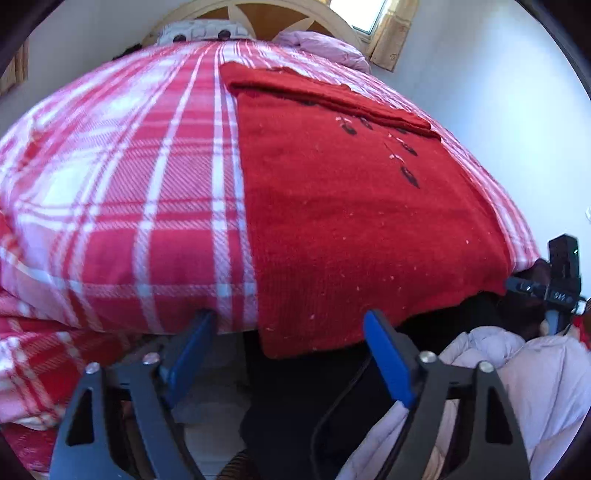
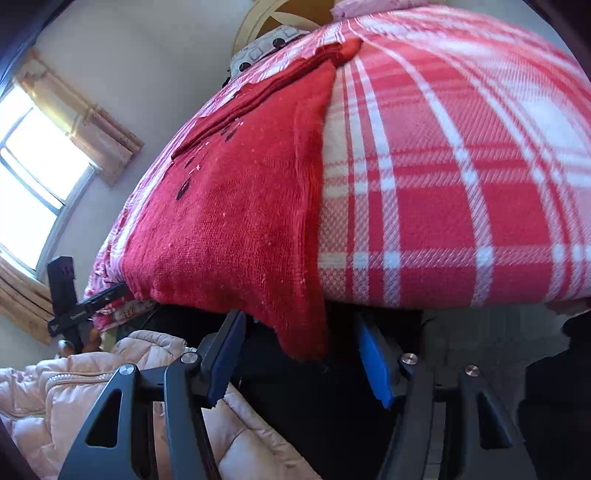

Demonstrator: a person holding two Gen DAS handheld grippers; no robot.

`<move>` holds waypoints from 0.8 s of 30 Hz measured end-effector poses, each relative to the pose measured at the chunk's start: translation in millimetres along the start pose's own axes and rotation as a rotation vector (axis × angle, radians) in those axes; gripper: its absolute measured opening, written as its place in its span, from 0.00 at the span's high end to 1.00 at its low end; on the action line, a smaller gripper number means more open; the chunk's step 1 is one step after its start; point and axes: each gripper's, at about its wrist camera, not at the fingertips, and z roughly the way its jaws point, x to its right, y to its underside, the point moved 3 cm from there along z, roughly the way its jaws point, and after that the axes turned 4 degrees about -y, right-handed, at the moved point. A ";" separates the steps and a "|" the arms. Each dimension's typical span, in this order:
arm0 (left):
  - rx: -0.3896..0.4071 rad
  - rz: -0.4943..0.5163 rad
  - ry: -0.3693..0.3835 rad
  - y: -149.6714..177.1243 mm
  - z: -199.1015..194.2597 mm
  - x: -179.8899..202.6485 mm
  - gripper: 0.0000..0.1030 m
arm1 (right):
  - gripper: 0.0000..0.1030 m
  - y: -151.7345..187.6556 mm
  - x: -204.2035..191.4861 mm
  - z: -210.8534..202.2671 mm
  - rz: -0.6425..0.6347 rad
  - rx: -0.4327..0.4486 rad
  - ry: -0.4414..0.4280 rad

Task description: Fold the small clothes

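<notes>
A red knit garment (image 1: pixel 351 206) with small dark leaf stitching lies flat on a red-and-white plaid blanket (image 1: pixel 122 177), its far part folded over. Its near hem hangs over the bed edge. My left gripper (image 1: pixel 290 319) is open, its blue pads on either side of a hanging hem corner without pressing it. In the right wrist view the garment (image 2: pixel 236 221) droops as a corner between the pads of my right gripper (image 2: pixel 300 320), which is open too. Each gripper shows small at the garment's other end in the other's view: the right gripper (image 1: pixel 561 284) and the left gripper (image 2: pixel 70 306).
A person's pale pink puffer jacket (image 1: pixel 517 373) (image 2: pixel 74 387) fills the near side below the bed edge. A patterned pillow (image 1: pixel 199 31) and a wooden headboard (image 1: pixel 280 14) stand at the far end. A white wall and a window (image 2: pixel 33 177) run along the bed's side.
</notes>
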 end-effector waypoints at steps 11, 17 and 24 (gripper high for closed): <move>-0.033 -0.009 0.098 1.4 16.2 17.1 0.54 | 0.80 0.4 -8.3 17.0 -0.050 -0.016 -0.021; -0.051 -0.030 0.155 1.1 10.6 14.7 0.80 | 0.92 0.5 -18.9 12.2 -0.057 -0.034 -0.091; 0.053 -0.102 0.209 -25.1 -33.7 7.2 0.85 | 0.92 -21.2 -28.0 -23.0 0.042 0.059 -0.292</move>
